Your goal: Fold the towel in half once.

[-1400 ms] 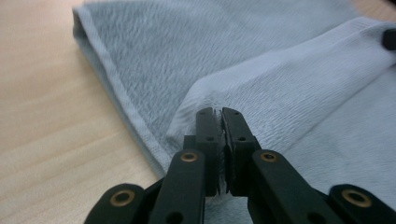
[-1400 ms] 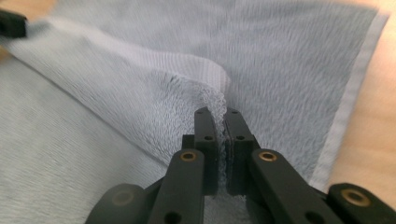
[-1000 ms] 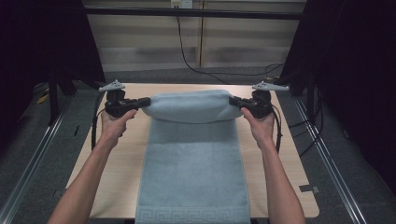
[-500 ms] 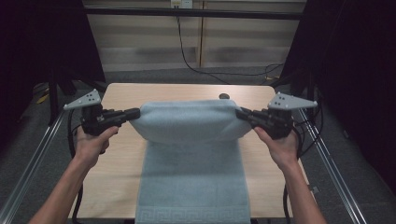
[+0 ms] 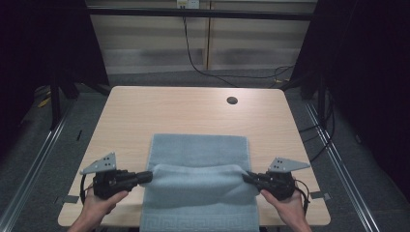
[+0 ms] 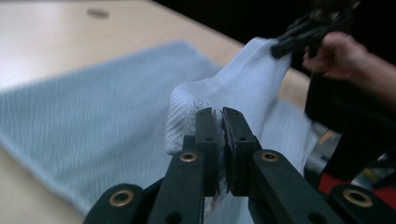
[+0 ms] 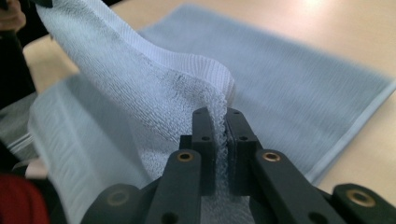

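Towel (image 5: 198, 186), blue, pinched at both corners by left gripper (image 5: 146, 177) & right gripper (image 5: 247, 178); near edge cut off below counter (image 5: 159, 111).

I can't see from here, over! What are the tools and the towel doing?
Left tool and right tool each shut on a towel corner. Lifted edge hangs between them above the flat part. Table ahead bare, over.

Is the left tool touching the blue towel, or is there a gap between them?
Touching. In the left gripper view, the left tool has its two black jaws closed on a bunched corner of the towel, with cloth pinched between them.
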{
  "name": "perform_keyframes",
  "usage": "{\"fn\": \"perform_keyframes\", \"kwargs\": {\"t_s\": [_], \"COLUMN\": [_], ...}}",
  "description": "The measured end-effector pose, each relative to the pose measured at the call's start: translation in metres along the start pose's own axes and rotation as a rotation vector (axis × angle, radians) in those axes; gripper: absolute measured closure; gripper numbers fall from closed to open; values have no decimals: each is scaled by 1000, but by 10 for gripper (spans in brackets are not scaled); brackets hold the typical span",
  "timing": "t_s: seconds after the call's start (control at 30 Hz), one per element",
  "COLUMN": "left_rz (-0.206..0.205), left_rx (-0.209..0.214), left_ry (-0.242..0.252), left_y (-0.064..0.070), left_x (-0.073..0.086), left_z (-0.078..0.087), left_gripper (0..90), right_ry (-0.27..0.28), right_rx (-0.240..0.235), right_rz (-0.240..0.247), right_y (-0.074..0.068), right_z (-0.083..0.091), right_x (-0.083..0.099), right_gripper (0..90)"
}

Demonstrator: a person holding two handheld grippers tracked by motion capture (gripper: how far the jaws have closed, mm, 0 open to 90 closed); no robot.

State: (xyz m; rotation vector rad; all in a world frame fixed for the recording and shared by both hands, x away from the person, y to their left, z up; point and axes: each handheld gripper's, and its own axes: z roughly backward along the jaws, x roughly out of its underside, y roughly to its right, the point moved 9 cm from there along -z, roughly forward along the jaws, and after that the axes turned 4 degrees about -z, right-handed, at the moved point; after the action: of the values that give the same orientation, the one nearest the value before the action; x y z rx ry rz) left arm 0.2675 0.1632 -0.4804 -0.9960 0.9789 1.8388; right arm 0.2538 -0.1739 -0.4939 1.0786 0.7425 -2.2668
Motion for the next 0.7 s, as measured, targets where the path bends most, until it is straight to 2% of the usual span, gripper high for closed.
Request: {"fn": "perform_keyframes", "kwargs": {"t_s": [0.03,0.1,0.13,0.17,0.2,0.23,0.27,0.3,0.33,0.4,0.43,0.47,0.5,0.57,0.6,0.63,0.7], "left_rz": [0,5,5,33,60,60,30,15,32,23,24,24,19,16,11,20,27], "left_rx": [-11,7,7,5,16,16,-2,7,24,53,86,86,117,126,104,100,65], "left_ry": [-19,-50,-50,-54,-105,-105,-133,-144,-141,-138,-129,-129,-106,-100,-94,-90,-97], "left_y": [2,9,9,11,20,20,24,26,27,31,36,36,42,45,43,41,29], "left_x": [8,25,25,33,48,48,53,55,57,59,57,57,54,54,52,51,48], "left_z": [0,1,1,2,1,1,1,2,4,6,7,7,11,13,15,15,11], "left_gripper": [856,852,849,849,850,849,849,833,824,801,784,764,753,742,701,686,664], "right_ry": [-10,-41,-41,-58,-117,-117,-126,-141,-152,-170,-170,-170,-168,-158,-141,-130,-101], "right_rx": [-7,-15,-15,-33,-38,-38,-40,-66,-65,-98,-105,-105,-134,-135,-142,-129,-114], "right_rz": [0,7,7,12,14,14,0,-8,-2,-5,1,1,-1,-5,-7,-8,-6], "right_y": [-4,-13,-13,-19,-26,-26,-27,-34,-36,-43,-45,-45,-50,-50,-50,-47,-41], "right_z": [1,3,3,4,5,5,6,10,13,20,23,23,30,33,38,39,38], "right_x": [7,20,20,27,44,44,51,63,66,72,74,74,76,75,71,67,58], "right_gripper": [826,815,815,801,771,771,766,746,734,711,698,698,679,659,651,651,650]}}
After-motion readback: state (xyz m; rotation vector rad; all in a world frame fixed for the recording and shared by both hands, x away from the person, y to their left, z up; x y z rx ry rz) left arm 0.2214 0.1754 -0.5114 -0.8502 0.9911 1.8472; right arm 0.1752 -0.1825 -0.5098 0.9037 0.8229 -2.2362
